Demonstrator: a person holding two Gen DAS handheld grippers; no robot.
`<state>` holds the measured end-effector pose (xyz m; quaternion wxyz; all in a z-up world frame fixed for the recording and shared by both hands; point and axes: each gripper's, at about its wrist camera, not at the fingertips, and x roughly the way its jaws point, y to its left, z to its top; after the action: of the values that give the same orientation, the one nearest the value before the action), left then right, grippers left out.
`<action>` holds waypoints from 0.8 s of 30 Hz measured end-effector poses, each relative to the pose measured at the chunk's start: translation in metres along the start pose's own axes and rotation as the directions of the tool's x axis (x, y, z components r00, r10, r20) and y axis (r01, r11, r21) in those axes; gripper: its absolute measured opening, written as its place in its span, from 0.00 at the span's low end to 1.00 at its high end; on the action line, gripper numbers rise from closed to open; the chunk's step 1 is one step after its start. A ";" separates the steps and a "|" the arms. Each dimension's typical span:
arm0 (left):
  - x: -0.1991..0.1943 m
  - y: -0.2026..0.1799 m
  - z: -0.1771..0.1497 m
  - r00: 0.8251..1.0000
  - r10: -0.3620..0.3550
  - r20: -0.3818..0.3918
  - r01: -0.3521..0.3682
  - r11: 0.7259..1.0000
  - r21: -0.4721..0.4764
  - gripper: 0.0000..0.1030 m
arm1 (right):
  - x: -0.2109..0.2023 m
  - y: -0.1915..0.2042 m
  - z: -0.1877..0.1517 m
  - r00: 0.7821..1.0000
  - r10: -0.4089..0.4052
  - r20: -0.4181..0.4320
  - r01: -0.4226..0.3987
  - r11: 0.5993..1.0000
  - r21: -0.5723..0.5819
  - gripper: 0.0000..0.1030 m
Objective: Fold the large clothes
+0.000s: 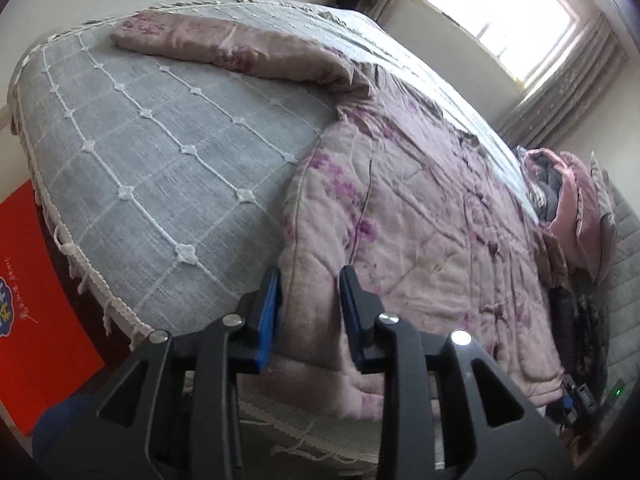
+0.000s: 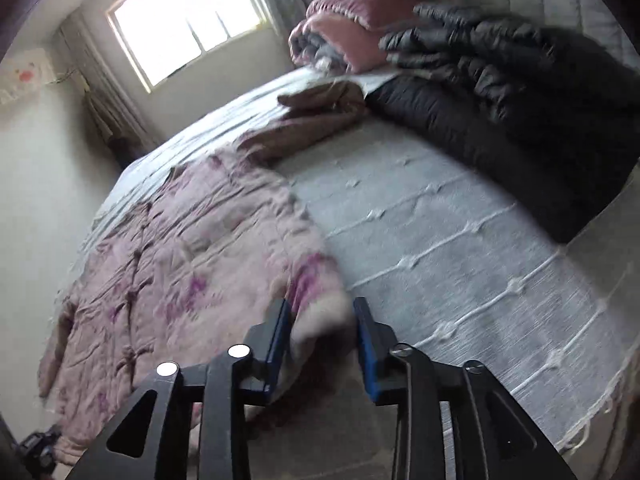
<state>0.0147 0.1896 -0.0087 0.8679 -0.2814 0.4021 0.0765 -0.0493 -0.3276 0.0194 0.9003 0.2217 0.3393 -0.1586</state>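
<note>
A large pink quilted garment with purple flowers lies spread on a bed with a grey bedspread. One sleeve stretches toward the far side. My left gripper has its jaws apart, with the garment's thick near edge between the blue pads. In the right wrist view the same garment lies on the bed, and my right gripper has its jaws apart around another corner of its edge. The frames do not show whether the pads press the cloth.
A black puffy jacket lies on the grey bedspread at the right. Pink pillows and folded bedding are stacked by the headboard. A window is beyond the bed. A red panel stands beside the bed.
</note>
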 end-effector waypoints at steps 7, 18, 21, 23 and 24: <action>-0.025 -0.050 0.030 0.992 0.002 0.126 -0.011 0.997 0.074 0.59 | 0.009 0.016 0.011 0.999 -0.037 0.016 0.038 0.994 -0.102 0.69; 0.080 -0.218 0.066 0.997 -0.061 -0.051 0.075 0.938 0.338 0.81 | 0.072 0.079 0.085 0.991 -0.118 0.057 0.131 0.920 -0.368 0.69; 0.132 -0.225 0.054 0.999 -0.007 -0.053 0.028 0.915 0.403 0.81 | 0.112 0.088 0.116 0.980 -0.188 0.071 0.200 0.874 -0.443 0.70; 0.164 -0.217 0.053 0.988 0.059 -0.143 0.000 0.926 0.378 0.81 | 0.144 0.097 0.141 0.960 -0.259 0.107 0.276 0.811 -0.516 0.70; 0.171 -0.211 0.055 0.983 0.041 -0.181 0.025 0.936 0.350 0.81 | 0.158 0.102 0.153 0.955 -0.269 0.124 0.293 0.789 -0.540 0.70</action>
<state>0.2399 0.0283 -0.0169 0.8626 -0.1265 0.4895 -0.0194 0.1917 -0.3399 0.0439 0.8986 -0.1041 0.3814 -0.1903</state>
